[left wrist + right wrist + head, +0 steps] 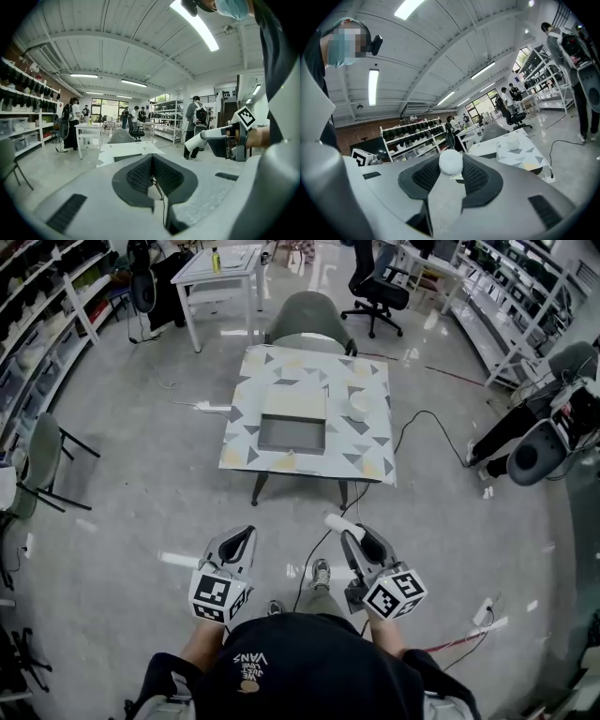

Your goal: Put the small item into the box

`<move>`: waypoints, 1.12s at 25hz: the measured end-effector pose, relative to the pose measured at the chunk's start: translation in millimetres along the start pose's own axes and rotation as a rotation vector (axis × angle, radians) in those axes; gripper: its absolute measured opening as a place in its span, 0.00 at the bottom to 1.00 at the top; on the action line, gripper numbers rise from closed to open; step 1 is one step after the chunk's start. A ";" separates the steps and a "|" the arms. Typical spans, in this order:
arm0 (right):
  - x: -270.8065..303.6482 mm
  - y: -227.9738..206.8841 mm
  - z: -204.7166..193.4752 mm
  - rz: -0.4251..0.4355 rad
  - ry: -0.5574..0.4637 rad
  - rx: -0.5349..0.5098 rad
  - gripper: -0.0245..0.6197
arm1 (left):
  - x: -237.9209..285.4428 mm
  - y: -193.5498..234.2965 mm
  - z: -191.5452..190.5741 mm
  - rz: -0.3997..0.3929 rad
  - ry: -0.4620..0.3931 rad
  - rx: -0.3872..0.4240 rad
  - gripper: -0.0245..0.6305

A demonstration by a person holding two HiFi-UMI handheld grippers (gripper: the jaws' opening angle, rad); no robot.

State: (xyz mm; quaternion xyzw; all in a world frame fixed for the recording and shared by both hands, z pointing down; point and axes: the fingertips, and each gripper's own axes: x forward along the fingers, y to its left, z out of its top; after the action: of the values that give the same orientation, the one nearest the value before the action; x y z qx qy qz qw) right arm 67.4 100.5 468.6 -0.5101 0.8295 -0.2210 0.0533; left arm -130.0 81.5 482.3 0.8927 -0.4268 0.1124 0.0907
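Observation:
My right gripper [349, 532] is held close to my body, shut on a small white cylinder-shaped item [336, 520]. In the right gripper view the white item [451, 163] sits between the dark pads [480, 176] at the tips. The left gripper [242, 540] hangs beside it, shut and empty, and its jaws meet in the left gripper view [152, 160]. The open grey box [292, 433], with its lid [294, 401] lying behind it, is on the patterned table [281, 465] well ahead of both grippers. A second white round item [359, 404] rests on the table to the box's right.
A grey chair [309, 320] stands behind the table, and cables [427, 418] trail across the floor. More chairs, white tables and shelving ring the room. A power strip [484, 613] lies by my right. People stand far off in the left gripper view [197, 124].

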 end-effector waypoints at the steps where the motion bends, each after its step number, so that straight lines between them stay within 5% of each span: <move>1: 5.5 -4.9 5.2 0.011 0.003 -0.003 0.25 | 5.6 1.0 3.3 0.011 0.000 -0.002 0.05; 15: 73.5 -106.4 64.9 0.150 0.070 -0.056 0.25 | 116.8 -1.2 46.8 0.149 -0.027 -0.016 0.05; 28: 132.5 -162.1 66.1 0.214 0.156 -0.072 0.25 | 169.4 9.4 47.0 0.241 0.010 -0.061 0.05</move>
State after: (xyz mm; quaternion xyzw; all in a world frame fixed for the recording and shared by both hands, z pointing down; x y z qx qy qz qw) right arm 158.8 -97.2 495.7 -0.4014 0.8883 -0.2232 -0.0064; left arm -28.2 -62.0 485.1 0.8313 -0.5337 0.1138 0.1057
